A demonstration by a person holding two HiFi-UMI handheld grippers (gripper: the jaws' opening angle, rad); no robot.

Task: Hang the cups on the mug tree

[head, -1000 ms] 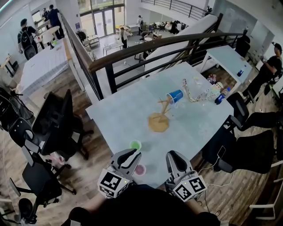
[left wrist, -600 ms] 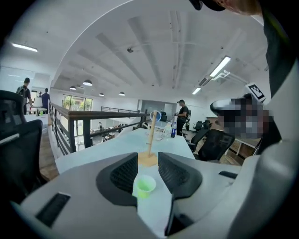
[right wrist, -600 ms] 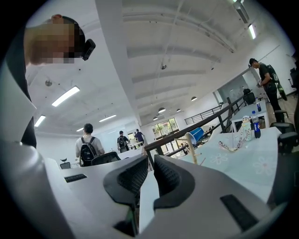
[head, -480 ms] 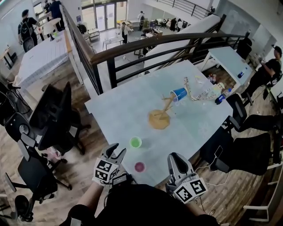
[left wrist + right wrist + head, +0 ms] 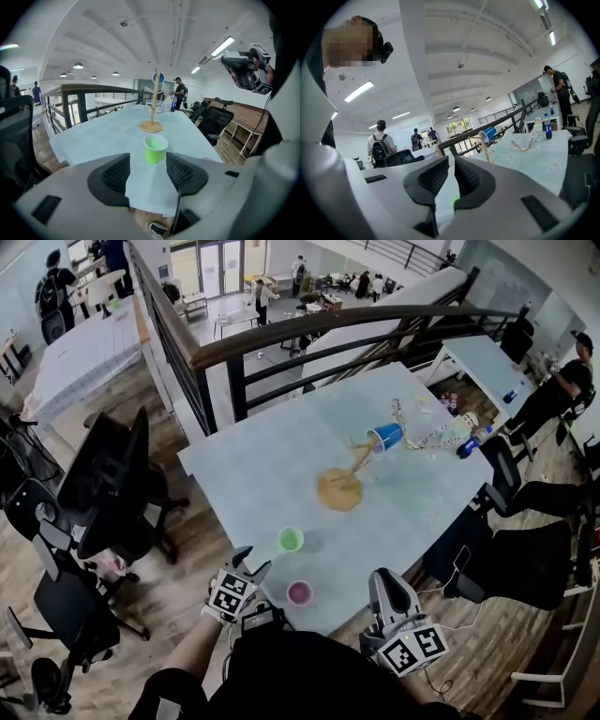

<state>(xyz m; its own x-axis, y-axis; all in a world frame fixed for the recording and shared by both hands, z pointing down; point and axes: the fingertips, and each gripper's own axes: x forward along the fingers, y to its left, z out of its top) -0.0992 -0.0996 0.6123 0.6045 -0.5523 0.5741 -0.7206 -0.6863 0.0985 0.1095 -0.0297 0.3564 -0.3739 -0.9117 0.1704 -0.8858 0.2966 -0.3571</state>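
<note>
Left gripper (image 5: 147,171) fingers have just been opening, empty, facing a green cup (image 5: 155,149). Right gripper (image 5: 451,176) fingers nearly closed, empty. The head view adds a pink cup (image 5: 299,592).

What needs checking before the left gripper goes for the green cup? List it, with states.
1. Left gripper jaws: just been opening, wide apart, nothing between them: ok.
2. Green cup: upright, ahead of the jaws in line with their gap: ok.
3. Pink cup: apart from the green cup: ok.
4. Mug tree: upright, blue cup hung on it: ok.
5. Right gripper: jaws close together, empty: ok.
</note>
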